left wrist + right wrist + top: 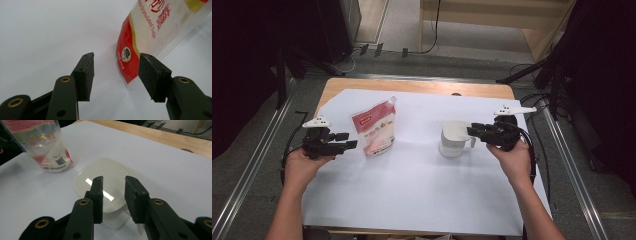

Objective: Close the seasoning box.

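On the white sheet [422, 195] that covers the wooden table [412, 86], the sugar pouch [374, 131] serves as the marker for everything else. To its left, and just beside it, the left gripper [347, 140] is held in the person's left hand [301, 167], pointing toward the pouch's lower edge. In the left gripper view, that gripper [116, 72] has its jaws standing moderately apart with nothing pressed between the pads; the red bottom corner of the pouch [147, 32] sits a little beyond the tips, more toward the right-hand jaw, not touching either pad. The pouch stands upright, leaning slightly, with red printing and a clear panel. Well to the right of the pouch stands a white lidded container [454, 138], upright on the sheet. Farther right again, the right gripper [471, 132], in the person's right hand [513, 159], reaches the container's right side. In the right gripper view, this gripper [113, 181] hovers just over the container's lid [105, 180] with its jaws a narrow gap apart, holding nothing, and the pouch [47, 147] stands beyond the container.
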The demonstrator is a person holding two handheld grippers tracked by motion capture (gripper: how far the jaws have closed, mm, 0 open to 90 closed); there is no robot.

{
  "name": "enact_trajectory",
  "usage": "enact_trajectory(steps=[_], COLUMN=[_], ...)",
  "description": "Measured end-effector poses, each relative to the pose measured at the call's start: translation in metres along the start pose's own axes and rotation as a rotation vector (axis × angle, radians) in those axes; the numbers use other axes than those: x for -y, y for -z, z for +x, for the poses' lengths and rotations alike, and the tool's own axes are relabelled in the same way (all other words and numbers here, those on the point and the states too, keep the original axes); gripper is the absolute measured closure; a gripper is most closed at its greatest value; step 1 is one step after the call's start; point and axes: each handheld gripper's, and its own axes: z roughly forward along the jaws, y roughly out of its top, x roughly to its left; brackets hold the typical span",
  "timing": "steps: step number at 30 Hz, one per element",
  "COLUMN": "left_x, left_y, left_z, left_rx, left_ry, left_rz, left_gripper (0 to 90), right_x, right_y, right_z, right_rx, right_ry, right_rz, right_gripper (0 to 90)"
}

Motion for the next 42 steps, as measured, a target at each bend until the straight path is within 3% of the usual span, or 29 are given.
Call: enact_trajectory(steps=[18,26,31,35,42], left_x=[0.0,0.0,0.0,0.0,0.0], left_y=[-0.001,-0.001,-0.001,-0.002,-0.002], left_z=[-0.001,-0.001,-0.002,-0.002,-0.002], left_rx=[-0.001,-0.005,-0.005,-0.011,-0.009], left_ry=[0.002,-0.003,0.003,0.004,0.01], left_rz=[0.0,0.002,0.001,-0.001,0.0], left_gripper=[47.3,47.1,46.9,46.8,46.0], right_x=[0.019,0.037,0.05,0.059,0.074], right_y=[0.027,0.038,0.045,0.046,0.046], right_z=[-0.02,-0.03,-0.035,-0.038,-0.042], right_rx=[0.068,0.097,0.113,0.141,0.165], right_ry=[0.001,-0.003,-0.031,-0.019,-0.029], right_rz=[-0.049,-0.054,-0.064,-0.088,-0.067], right_gripper=[54.1,48.5,37.1,30.1,28.6])
